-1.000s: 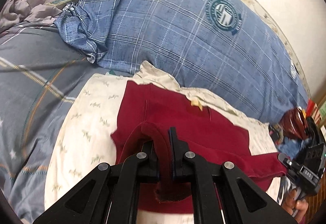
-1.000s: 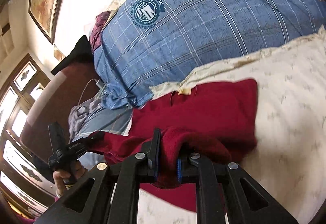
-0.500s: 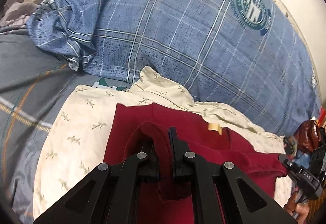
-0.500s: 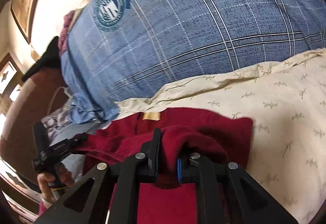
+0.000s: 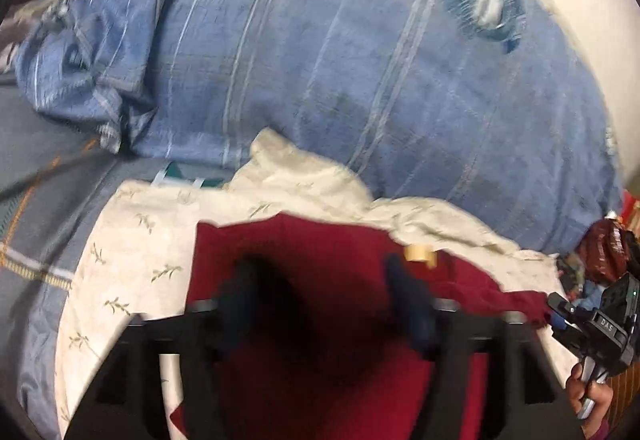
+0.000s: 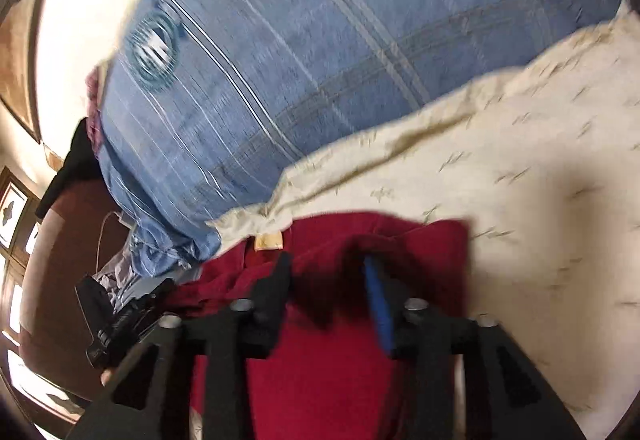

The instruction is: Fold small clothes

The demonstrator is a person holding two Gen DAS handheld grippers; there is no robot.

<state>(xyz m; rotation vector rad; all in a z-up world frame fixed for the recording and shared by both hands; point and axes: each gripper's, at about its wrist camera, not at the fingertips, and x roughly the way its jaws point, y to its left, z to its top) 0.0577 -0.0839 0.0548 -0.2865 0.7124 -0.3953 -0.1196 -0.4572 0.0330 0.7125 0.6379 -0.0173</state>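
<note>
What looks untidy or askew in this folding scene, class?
The red garment has a rumpled, humped far edge rather than a flat fold. The cream sheet beneath it bunches against the blue pillow. Nothing looks spilled or damaged.

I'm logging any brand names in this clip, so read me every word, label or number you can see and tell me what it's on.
"DAS": white letters on the right gripper, seen in the left wrist view; possibly part of a longer word.
Round emblem on the blue plaid pillow: lettering too blurred to read.
Tan tag on the red garment: nothing legible on it.
No other text shows.
</note>
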